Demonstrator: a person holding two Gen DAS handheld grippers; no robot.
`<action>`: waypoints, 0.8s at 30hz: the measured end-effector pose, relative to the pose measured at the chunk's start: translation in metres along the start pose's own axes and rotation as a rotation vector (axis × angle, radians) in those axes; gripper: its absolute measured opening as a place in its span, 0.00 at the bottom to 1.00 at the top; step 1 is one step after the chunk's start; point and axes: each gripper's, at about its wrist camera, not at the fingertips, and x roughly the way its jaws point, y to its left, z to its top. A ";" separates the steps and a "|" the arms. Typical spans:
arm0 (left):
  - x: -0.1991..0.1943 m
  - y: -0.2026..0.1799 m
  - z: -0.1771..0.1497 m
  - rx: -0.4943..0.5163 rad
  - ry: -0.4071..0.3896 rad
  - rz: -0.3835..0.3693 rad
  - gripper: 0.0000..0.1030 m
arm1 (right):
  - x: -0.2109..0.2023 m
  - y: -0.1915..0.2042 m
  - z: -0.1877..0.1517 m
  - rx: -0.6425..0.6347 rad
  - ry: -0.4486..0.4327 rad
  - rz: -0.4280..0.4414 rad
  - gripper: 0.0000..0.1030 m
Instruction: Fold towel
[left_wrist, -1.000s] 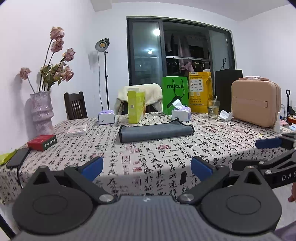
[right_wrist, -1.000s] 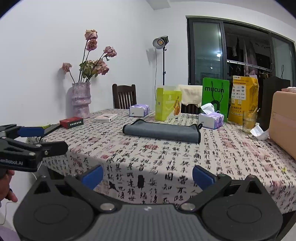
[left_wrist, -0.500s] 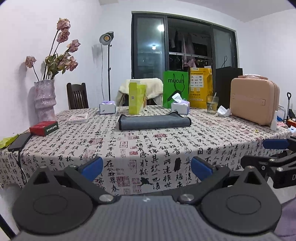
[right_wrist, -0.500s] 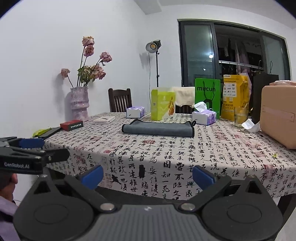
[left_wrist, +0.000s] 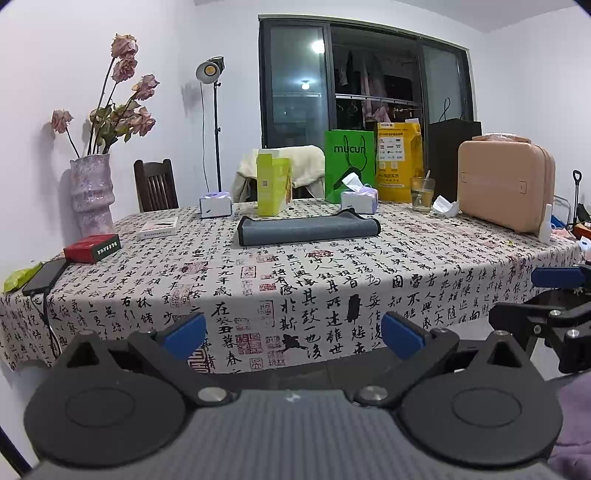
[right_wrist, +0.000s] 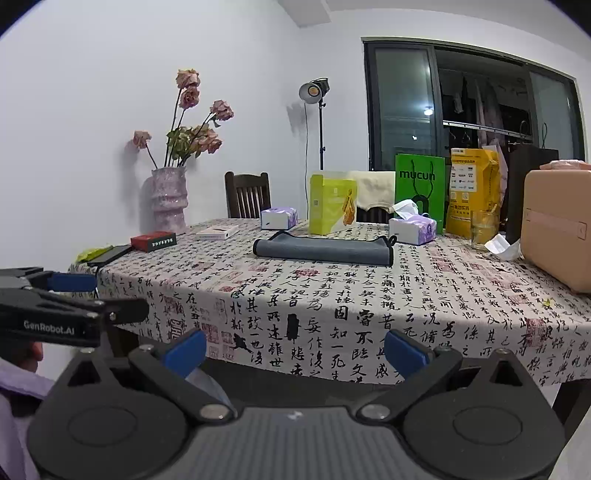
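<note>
Left wrist view: the towel (left_wrist: 308, 229) lies folded into a long grey band on the far half of the table (left_wrist: 332, 295), well apart from both tools. The left gripper (left_wrist: 291, 334) and the right gripper (right_wrist: 293, 349) hang off the near table edge, jaws spread wide, holding nothing. The fold looks complete (judged from the neat band alone).

Risks: any further reach may snag the loose tablecloth (right_wrist: 369, 306) along with the towel and drag it; a single-corner pinch would undo the fold.

Surroundings: a tissue box (left_wrist: 359, 199) sits just beyond the towel's right end and a yellow carton (left_wrist: 273, 188) just behind it; both crowd a far-side approach. A red box (left_wrist: 92, 248) and phone (left_wrist: 46, 275) lie at the left edge, clear of the path.
</note>
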 end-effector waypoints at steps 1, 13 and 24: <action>0.000 0.000 -0.001 0.000 0.000 0.003 1.00 | 0.000 0.000 0.000 0.004 -0.002 0.002 1.00; 0.001 -0.001 -0.003 -0.004 0.001 -0.001 1.00 | 0.000 -0.001 0.000 0.005 -0.015 0.005 1.00; 0.001 0.000 -0.003 0.002 -0.004 -0.003 1.00 | 0.001 -0.002 -0.001 0.007 -0.014 0.006 1.00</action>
